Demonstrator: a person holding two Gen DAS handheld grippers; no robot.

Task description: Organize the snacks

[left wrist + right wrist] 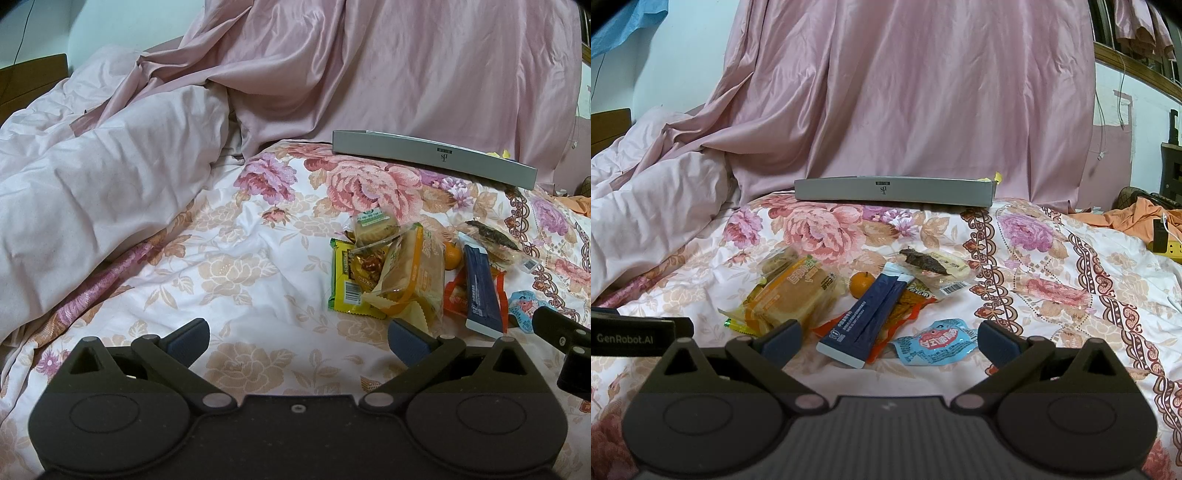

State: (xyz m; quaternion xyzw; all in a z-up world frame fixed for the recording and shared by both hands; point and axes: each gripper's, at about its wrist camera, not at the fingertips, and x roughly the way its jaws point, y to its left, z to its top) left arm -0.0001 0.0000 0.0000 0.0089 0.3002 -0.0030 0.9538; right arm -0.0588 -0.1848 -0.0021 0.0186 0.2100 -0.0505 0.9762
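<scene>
A pile of wrapped snacks lies on the floral bedsheet. It holds a bread pack, a green-yellow packet, a navy stick pack, a small orange, a blue fish-print packet and a dark dried snack in clear wrap. A shallow grey box lies behind the pile. My left gripper is open, left of the pile. My right gripper is open, its fingers straddling the navy pack and the blue packet from just in front.
A pink duvet is heaped at the left and a pink curtain hangs behind the box. Orange cloth and a yellow power strip lie at the far right. Bare sheet lies left of the snacks.
</scene>
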